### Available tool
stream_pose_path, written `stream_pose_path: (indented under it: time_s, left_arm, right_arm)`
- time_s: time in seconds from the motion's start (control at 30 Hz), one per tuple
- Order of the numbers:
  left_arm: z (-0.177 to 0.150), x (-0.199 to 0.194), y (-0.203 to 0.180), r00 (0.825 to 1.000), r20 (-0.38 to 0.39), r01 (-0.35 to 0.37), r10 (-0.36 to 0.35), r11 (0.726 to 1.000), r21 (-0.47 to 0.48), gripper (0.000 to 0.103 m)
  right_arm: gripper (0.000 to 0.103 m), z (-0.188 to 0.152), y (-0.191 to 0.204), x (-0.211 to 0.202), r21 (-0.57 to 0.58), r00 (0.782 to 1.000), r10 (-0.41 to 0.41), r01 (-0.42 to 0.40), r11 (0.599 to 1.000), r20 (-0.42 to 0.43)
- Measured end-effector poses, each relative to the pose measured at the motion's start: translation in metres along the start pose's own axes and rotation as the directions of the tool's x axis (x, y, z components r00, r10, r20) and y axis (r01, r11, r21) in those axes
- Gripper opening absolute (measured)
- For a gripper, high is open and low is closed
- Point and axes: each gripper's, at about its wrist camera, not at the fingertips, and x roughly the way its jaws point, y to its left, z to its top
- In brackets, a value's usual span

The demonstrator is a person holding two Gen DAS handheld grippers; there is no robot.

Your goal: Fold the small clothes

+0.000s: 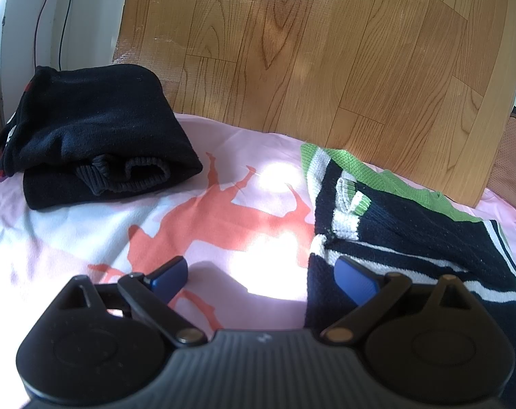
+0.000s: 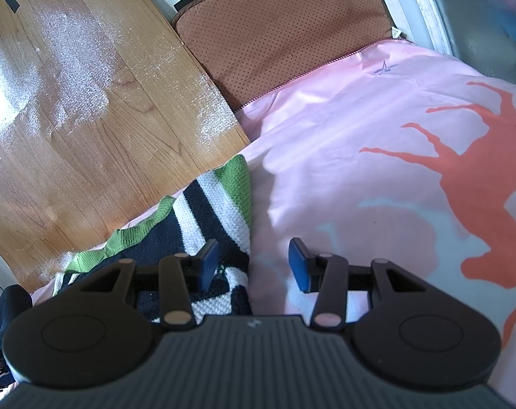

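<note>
A navy knit garment with white and green stripes lies partly folded on the pink sheet at the right of the left wrist view. My left gripper is open and empty, its right pad over the garment's left edge. The same garment shows in the right wrist view at lower left. My right gripper is open and empty, its left pad over the garment's right edge, its right pad over bare sheet. A folded black sweater sits at the back left.
A wood-grain board leans behind the bed and also shows in the right wrist view. A brown dotted cushion lies at the head of the sheet. Cables hang on the wall at far left.
</note>
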Motion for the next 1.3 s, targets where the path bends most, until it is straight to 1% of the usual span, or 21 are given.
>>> stream_pose_path:
  time_s: [1.3]
  left_arm:
    - [-0.0003,0.0011,-0.0007,1.000,-0.001,0.002,-0.002,1.000,0.003,0.097]
  right_arm:
    - [0.050,0.0002,-0.0005,0.0001,0.001,1.000,0.002,-0.002,1.000,-0.001]
